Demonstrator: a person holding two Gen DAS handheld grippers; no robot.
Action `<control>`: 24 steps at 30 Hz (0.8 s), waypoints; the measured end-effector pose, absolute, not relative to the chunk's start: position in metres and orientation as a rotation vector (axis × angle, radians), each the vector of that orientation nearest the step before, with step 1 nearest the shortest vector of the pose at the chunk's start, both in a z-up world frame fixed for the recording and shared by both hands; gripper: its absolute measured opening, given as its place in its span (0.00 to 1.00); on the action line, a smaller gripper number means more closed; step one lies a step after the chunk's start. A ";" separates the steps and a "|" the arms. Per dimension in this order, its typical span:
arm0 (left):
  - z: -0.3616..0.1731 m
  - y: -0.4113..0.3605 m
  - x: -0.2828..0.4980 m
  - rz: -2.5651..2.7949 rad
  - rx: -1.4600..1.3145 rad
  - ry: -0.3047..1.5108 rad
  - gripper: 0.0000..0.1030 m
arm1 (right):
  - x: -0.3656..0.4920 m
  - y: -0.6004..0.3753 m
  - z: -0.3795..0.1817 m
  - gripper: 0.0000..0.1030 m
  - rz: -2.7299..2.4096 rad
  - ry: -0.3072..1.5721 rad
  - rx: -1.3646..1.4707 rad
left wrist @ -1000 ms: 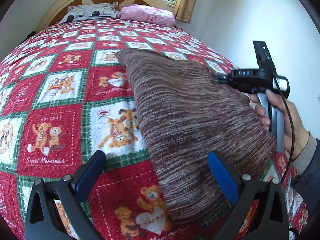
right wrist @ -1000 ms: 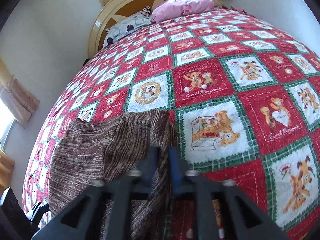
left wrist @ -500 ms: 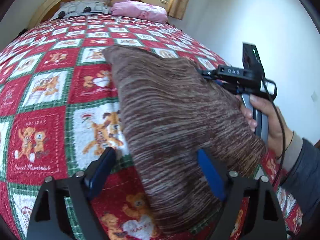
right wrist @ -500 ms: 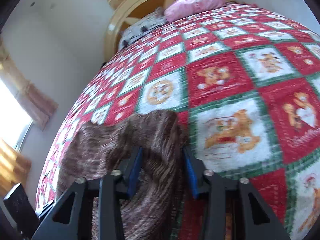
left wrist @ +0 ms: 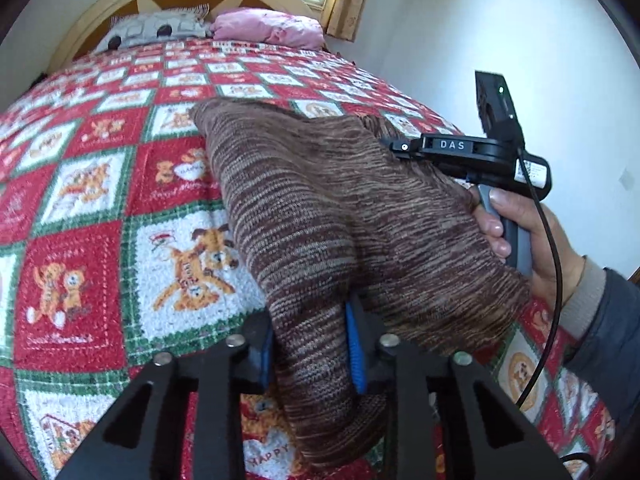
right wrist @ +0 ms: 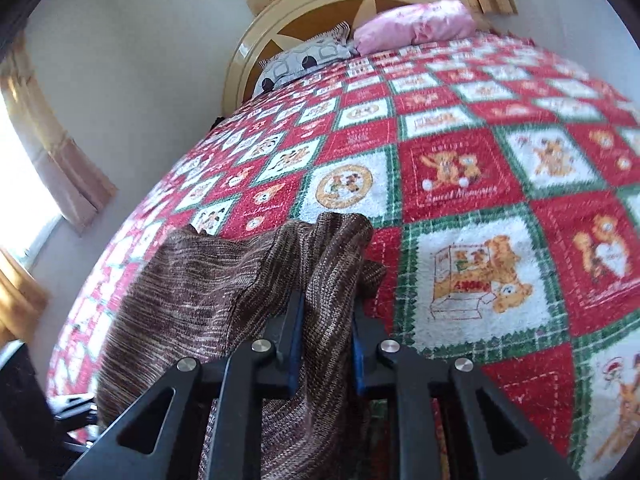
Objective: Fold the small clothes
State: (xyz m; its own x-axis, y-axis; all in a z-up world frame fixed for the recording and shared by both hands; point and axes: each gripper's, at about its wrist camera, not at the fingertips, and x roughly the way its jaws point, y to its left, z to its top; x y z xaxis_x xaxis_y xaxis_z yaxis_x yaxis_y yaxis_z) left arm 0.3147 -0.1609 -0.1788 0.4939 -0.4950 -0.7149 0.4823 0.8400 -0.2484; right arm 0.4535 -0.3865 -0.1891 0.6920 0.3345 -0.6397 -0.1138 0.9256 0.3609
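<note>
A bed fills the room, its quilt (left wrist: 100, 208) a patchwork of red and white teddy-bear squares. At the head, from left to right, a grey spotted pillow (left wrist: 156, 32) and a pink pillow (left wrist: 268, 28) lie against a curved yellow headboard (right wrist: 304, 12), with curtained windows behind. The brown striped knit garment (left wrist: 340, 208) lies near the foot edge, its long axis running toward the head. The left gripper (left wrist: 310, 356) is closed on one bunched end; the right gripper (right wrist: 324, 332) pinches another fold.

Close wrist views, shared bedspread (left wrist: 100, 184)
</note>
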 end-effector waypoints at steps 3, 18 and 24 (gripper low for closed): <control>-0.175 -0.163 0.307 -0.564 0.026 0.849 0.21 | 0.445 -0.381 -0.179 0.18 0.222 0.752 0.260; -0.153 -0.148 0.287 -0.576 -0.016 0.818 0.17 | 0.415 -0.343 -0.129 0.17 0.216 0.709 0.167; -0.140 -0.128 0.269 -0.577 -0.025 0.792 0.17 | 0.398 -0.317 -0.113 0.16 0.227 0.721 0.162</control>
State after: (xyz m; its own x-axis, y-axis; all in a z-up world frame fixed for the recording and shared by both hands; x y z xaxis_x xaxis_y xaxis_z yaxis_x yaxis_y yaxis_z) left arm 0.2691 -0.1281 -0.1404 0.5570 -0.4982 -0.6645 0.4800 0.8461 -0.2320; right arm 0.3978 -0.3167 -0.1131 0.7284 0.2603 -0.6337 -0.1495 0.9631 0.2238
